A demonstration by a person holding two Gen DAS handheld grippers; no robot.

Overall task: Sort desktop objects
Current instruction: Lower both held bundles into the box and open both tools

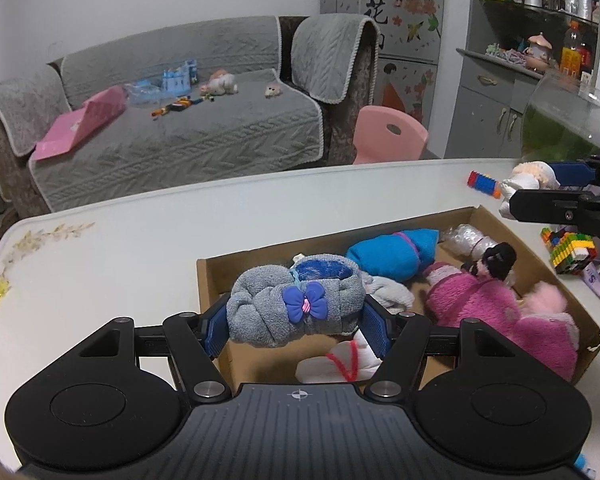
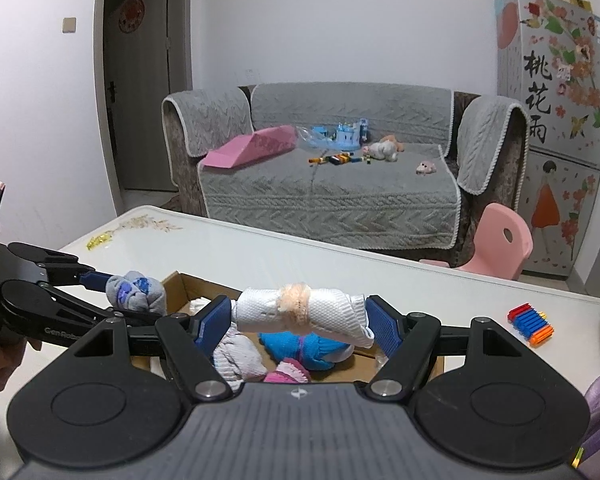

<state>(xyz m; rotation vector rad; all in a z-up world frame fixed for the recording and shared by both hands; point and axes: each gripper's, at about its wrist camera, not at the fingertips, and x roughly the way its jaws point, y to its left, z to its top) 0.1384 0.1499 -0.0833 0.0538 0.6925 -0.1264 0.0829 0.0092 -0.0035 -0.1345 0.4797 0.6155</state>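
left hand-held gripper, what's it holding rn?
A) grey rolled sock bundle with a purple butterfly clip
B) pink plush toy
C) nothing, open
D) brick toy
A: the left hand-held gripper has its blue pads closed on the grey rolled sock bundle, which bears a purple butterfly clip, above the cardboard box.

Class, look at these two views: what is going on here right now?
A person is sorting rolled socks into a cardboard box on a white table. The left gripper holds a grey sock roll with a blue bow above the box; the right gripper holds a white sock roll over it.
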